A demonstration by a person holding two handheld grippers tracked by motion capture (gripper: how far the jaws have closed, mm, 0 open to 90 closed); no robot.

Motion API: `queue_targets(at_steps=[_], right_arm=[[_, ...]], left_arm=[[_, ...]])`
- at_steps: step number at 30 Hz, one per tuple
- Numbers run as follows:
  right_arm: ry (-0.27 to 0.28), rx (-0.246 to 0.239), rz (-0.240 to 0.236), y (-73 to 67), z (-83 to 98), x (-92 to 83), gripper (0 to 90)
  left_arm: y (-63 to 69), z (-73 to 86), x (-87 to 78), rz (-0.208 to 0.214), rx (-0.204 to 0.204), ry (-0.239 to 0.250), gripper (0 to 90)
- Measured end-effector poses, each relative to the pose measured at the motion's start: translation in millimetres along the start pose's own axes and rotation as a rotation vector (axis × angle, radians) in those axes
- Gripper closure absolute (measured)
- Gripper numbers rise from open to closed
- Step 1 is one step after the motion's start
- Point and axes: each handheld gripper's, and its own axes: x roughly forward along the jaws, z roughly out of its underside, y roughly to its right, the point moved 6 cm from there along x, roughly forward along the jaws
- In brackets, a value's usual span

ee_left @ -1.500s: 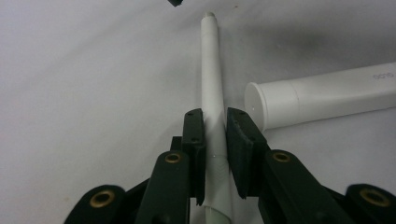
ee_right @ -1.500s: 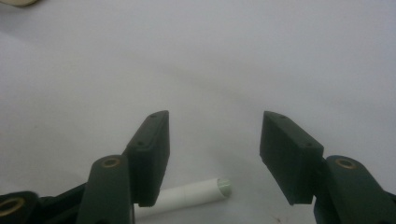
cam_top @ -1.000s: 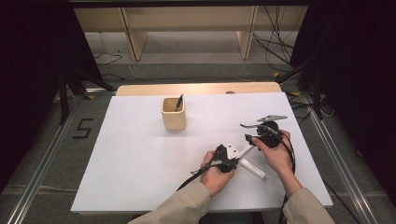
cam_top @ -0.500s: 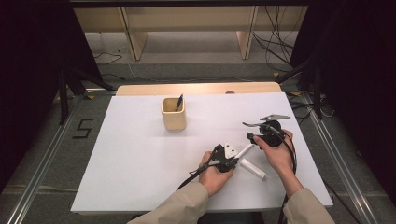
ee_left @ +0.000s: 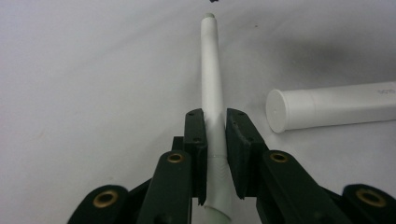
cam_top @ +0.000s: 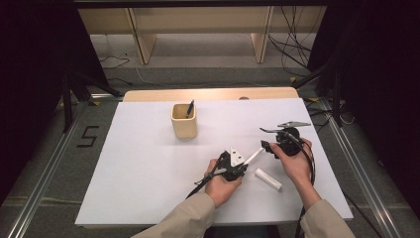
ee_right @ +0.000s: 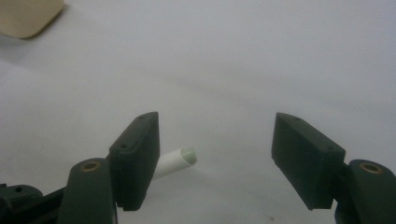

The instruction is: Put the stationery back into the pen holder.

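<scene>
My left gripper (cam_top: 243, 166) (ee_left: 215, 116) is shut on a slim white marker (ee_left: 211, 70) near its back end. The marker (cam_top: 253, 156) points up and right across the white table toward my right gripper (cam_top: 265, 145). The right gripper (ee_right: 215, 140) is open, and its jaws have just been opening. The marker's pale tip (ee_right: 180, 160) pokes into the gap beside the left jaw, and neither pad presses on it. A white cap (cam_top: 268, 179) (ee_left: 327, 105) lies flat on the table to the right of the left gripper.
A tan square cup (cam_top: 183, 120) with a dark pen (cam_top: 190, 108) in it stands upright at the table's middle back; its corner (ee_right: 28, 16) shows in the right gripper view. White paper (cam_top: 148, 173) covers the tabletop. Cables trail from both grippers toward the near edge.
The right gripper's jaws stand wider apart than before. Both hands stay about where they were, and the left gripper still holds the marker.
</scene>
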Motion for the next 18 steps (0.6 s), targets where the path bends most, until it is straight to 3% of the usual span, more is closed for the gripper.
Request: queue_targets(at_steps=[9, 18], right_arm=[[0.012, -0.005, -0.043, -6.3, -1.1, -1.2, 30.4], [0.006, 0.014, -0.134, -23.5, -0.9, 0.2, 30.4]], left_arm=[[-12.3, 1.3, -11.6, -0.022, -0.015, 0.020, 78.8], [-23.1, -0.1, -24.3, -0.044, -0.028, 0.055, 78.8]])
